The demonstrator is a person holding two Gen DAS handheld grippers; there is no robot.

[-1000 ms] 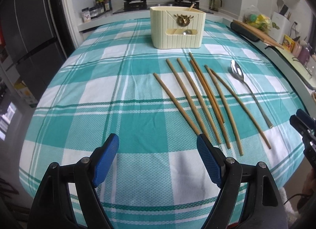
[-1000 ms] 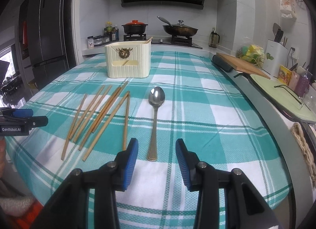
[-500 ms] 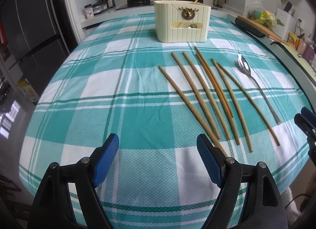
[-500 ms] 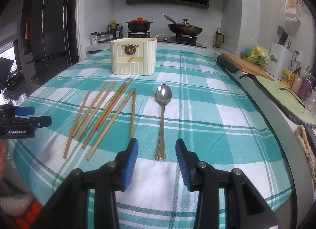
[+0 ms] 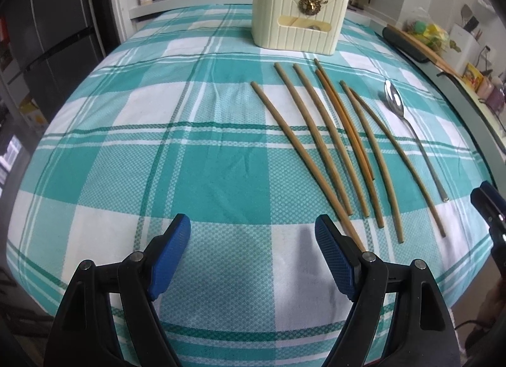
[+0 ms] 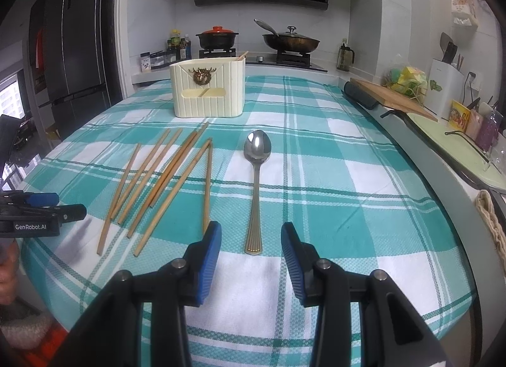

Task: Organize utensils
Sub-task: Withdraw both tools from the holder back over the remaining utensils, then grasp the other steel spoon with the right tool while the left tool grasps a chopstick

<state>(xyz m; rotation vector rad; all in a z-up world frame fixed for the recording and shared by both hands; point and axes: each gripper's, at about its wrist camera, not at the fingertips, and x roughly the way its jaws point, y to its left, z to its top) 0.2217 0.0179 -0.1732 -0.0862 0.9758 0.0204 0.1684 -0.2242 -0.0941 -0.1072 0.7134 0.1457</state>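
Right tool (image 6: 251, 242) released, blue pads apart, nothing between; hovering just short of handle end of long silver metal spoon (image 6: 256, 183), flat on teal-white checked worktop (image 6: 332, 177). Bamboo chopsticks (image 6: 164, 183) fanned just left of spoon. Left tool (image 5: 253, 250) also released, near chopstick ends (image 5: 332, 152). Cream ribbed utensil holder (image 6: 207, 88) upright at far end, well apart.

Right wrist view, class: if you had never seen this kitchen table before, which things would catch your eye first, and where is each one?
First, the fan of wooden chopsticks lying loose on the checked tablecloth, left of centre. Beside them, to the right, a metal spoon lies with its handle toward the open right gripper. Behind both stands a cream utensil holder with a brass deer-head emblem.
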